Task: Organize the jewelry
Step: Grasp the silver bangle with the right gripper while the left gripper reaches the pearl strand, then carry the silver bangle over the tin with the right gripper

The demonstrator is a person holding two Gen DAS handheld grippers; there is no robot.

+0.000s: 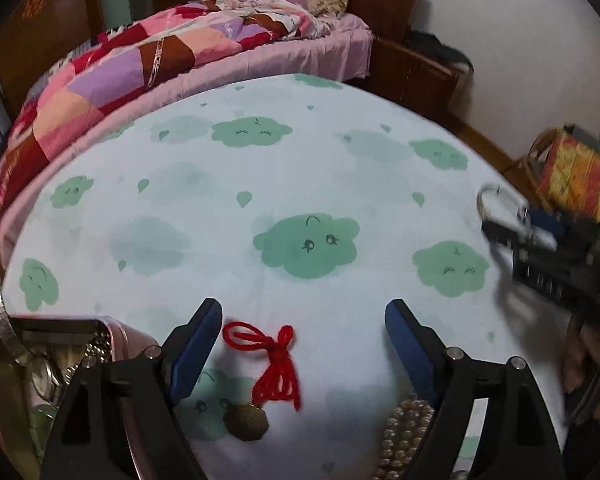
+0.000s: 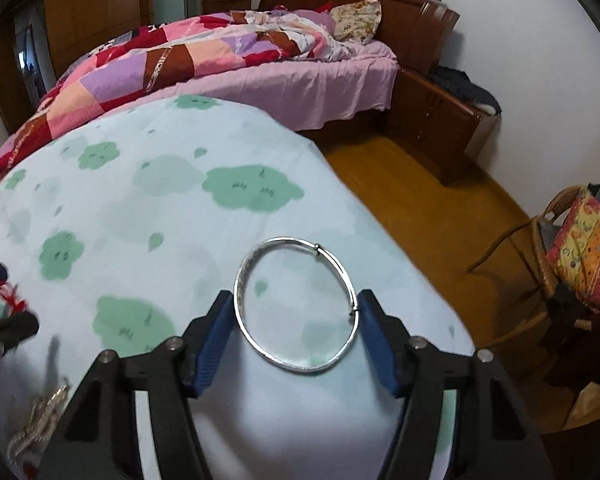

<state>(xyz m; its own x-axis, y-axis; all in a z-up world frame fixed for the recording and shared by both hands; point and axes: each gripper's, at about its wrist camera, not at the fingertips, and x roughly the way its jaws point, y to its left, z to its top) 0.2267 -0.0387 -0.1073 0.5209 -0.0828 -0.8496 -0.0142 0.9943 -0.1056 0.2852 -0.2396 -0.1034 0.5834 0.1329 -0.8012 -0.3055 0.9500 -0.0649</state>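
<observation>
Right claw (image 2: 296, 332): it sits astride a silver bangle (image 2: 296, 306), blue pads at the ring's 9 and 3 o'clock edges. Both pads look to be touching the metal, so I judge this a grip on the bangle, just closed.
Bangle position: it lies flat on the cloud-print tabletop (image 2: 140, 200), dead ahead of the right claw at 12 o'clock, close to the cloth's right-hand edge above the wooden floor.
Bangle axis: the ring reads as an oval, longer from 11 to 5 o'clock; the claw spans it across the width.
Left claw (image 1: 304, 356): open wide and empty, hovering over a red yarn tie (image 1: 274, 360) with a bronze pendant (image 1: 246, 420) at 6 o'clock between its fingers.
Nearer hand: the right one by far; from the left camera the bangle appears far off at 3 o'clock.
Jewelry box (image 1: 112, 340): a pink open box at the left claw's 9 o'clock, already holding a watch.
Pearl beads (image 1: 404, 428): under the left claw's right finger, at 5 o'clock.
Coming move: probably a lift, then a carry leftward to the box.
</observation>
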